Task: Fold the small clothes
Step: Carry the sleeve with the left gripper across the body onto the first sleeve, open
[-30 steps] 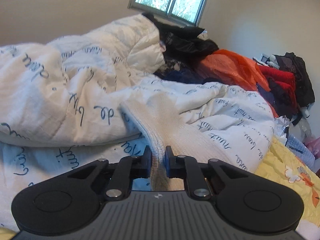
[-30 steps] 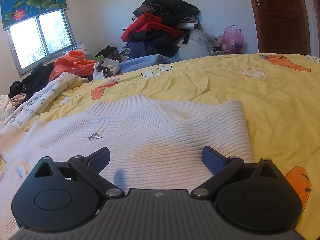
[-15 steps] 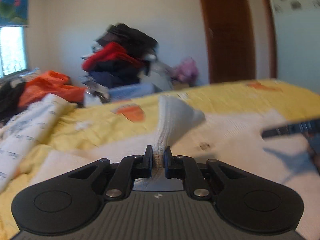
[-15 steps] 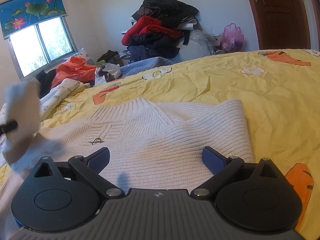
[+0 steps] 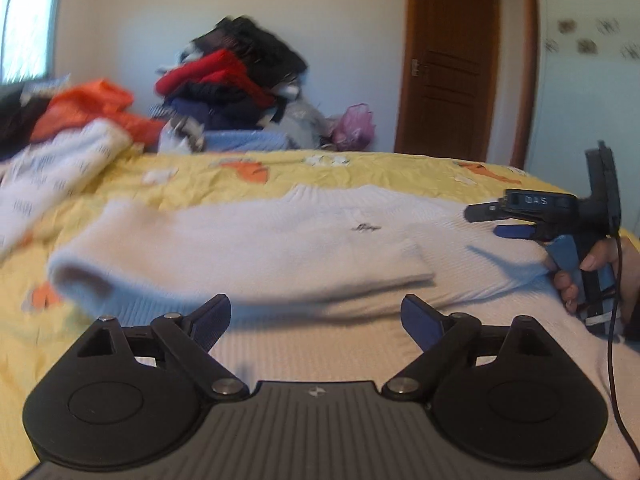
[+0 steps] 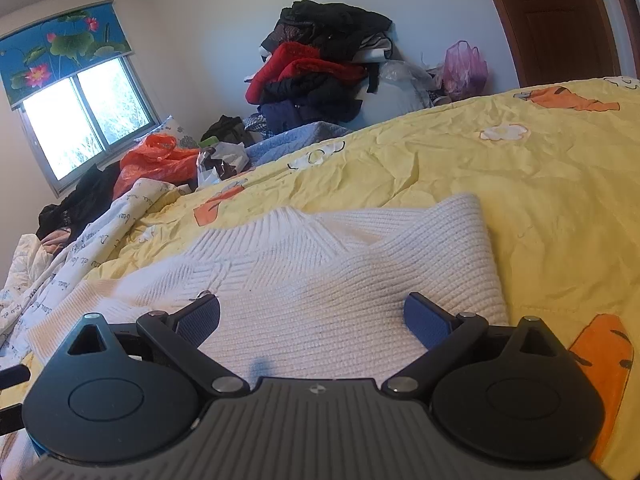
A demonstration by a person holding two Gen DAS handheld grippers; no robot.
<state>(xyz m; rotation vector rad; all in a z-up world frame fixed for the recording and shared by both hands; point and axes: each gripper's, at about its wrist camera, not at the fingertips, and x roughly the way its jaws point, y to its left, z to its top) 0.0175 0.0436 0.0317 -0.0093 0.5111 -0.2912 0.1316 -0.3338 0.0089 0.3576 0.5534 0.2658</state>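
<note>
A white ribbed knit sweater point(image 5: 280, 236) lies flat on the yellow bedsheet point(image 5: 180, 184). One sleeve point(image 5: 224, 268) lies folded across its body. My left gripper point(image 5: 316, 316) is open and empty, low over the sweater's near part. My right gripper point(image 6: 312, 316) is open and empty, just above the sweater point(image 6: 320, 280) near its shoulder edge. The right gripper also shows in the left wrist view point(image 5: 508, 222), held by a hand at the sweater's right side.
A white quilt with script print point(image 6: 52, 260) lies bunched at the left. A pile of red, black and navy clothes point(image 6: 320, 64) stands against the far wall, with an orange bag point(image 6: 160, 160) and a pink bag point(image 6: 466, 64). A brown door point(image 5: 452, 80) is at the right.
My left gripper carried the sleeve from the quilt side over the sweater's body, then opened and let it go. The sleeve now lies across the sweater. My right gripper stayed open and nearly still.
</note>
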